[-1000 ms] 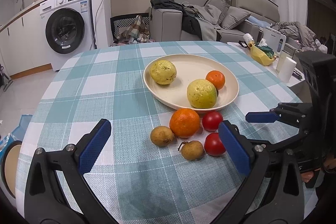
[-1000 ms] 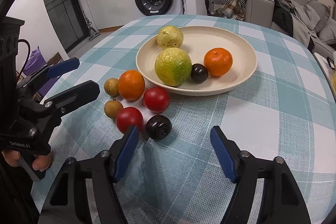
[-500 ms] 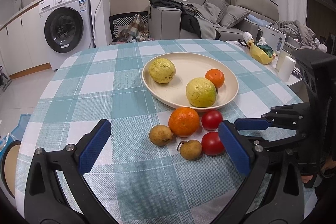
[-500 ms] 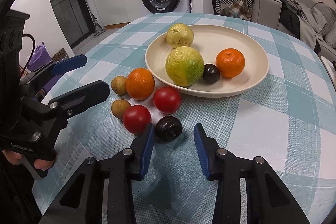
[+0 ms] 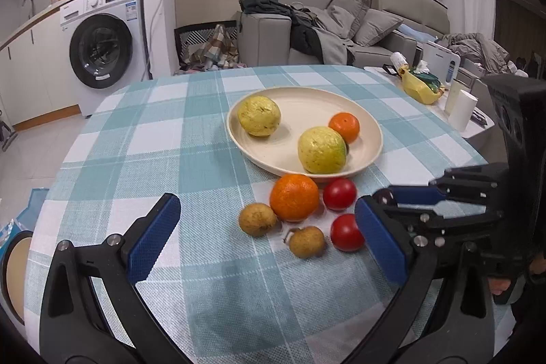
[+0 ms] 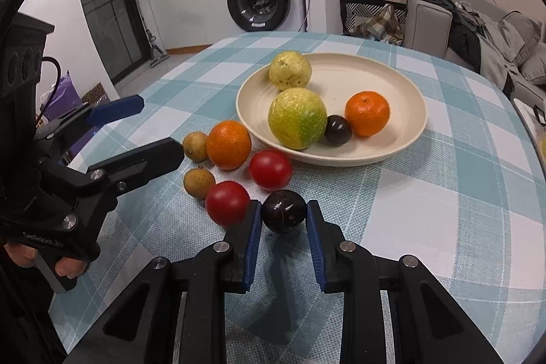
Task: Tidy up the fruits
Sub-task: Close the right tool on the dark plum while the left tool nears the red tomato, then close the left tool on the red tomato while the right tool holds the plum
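Observation:
A cream plate (image 6: 406, 84) (image 5: 307, 101) holds two yellow-green guavas (image 6: 297, 117), a small orange (image 6: 367, 113) and a dark plum (image 6: 338, 130). On the cloth lie an orange (image 6: 228, 144) (image 5: 295, 197), two red tomatoes (image 6: 270, 169) (image 6: 226, 202), two brown longans (image 6: 195, 145) (image 6: 199, 182) and a dark plum (image 6: 284, 210). My right gripper (image 6: 284, 220) is shut on that plum on the table. My left gripper (image 5: 266, 241) is open and empty, just before the loose fruit; it shows in the right wrist view (image 6: 150, 128).
The round table has a blue-white checked cloth (image 5: 163, 139). Its edges fall away to the left and right. A washing machine (image 5: 102, 46) and sofa (image 5: 341, 29) stand beyond. A side table with a yellow bag (image 5: 418, 86) is at the right.
My right gripper moved forward and closed its fingers from wide open onto the dark plum on the cloth. My left gripper stayed open and nearly still.

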The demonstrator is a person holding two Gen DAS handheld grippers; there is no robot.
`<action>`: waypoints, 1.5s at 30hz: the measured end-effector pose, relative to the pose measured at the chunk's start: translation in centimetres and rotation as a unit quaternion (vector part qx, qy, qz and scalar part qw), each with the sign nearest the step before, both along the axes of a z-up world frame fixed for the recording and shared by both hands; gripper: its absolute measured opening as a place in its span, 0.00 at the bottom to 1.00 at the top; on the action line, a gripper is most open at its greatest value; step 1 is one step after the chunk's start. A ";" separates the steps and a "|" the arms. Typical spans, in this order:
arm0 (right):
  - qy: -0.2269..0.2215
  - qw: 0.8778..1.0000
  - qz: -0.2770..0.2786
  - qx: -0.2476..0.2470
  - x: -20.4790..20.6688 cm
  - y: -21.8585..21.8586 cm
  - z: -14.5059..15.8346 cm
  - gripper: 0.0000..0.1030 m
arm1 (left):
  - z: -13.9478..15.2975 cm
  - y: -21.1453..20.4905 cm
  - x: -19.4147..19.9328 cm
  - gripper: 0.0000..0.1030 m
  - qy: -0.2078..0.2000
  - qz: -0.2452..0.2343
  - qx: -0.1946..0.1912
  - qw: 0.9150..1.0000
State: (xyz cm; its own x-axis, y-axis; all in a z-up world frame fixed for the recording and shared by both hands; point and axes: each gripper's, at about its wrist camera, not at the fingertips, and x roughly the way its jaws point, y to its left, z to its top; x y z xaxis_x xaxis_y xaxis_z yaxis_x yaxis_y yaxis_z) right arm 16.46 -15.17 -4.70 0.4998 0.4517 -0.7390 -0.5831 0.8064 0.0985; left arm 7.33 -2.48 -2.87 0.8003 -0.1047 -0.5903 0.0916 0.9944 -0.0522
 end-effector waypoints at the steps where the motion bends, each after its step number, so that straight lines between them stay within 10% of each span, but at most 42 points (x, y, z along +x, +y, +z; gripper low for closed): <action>1: -0.002 1.000 -0.002 0.003 -0.1 -0.1 0.1 0.26 | -0.2 -0.2 -0.1 0.99 0.006 -0.011 -0.002 1.000; 10: -0.003 1.000 -0.020 0.012 0.5 -1.3 0.6 0.26 | -0.4 -3.5 -1.3 0.97 0.018 -0.076 0.015 0.997; 21: -0.001 1.000 -0.024 0.011 0.8 -1.5 0.5 0.26 | -0.6 -4.3 -1.2 0.50 0.038 -0.116 -0.006 0.993; 45: 0.006 0.999 -0.036 0.020 1.1 -2.4 0.5 0.26 | -2.2 -7.5 1.6 0.49 0.084 -0.127 0.051 0.987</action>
State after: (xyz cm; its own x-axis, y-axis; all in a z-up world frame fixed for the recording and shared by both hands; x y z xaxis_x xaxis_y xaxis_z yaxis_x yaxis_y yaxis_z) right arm 17.59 -17.59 -4.23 0.5239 0.4440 -0.7269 -0.5223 0.8416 0.1376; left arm 8.96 -9.94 -5.04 0.6459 -0.2225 -0.7303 0.3380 0.9411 0.0122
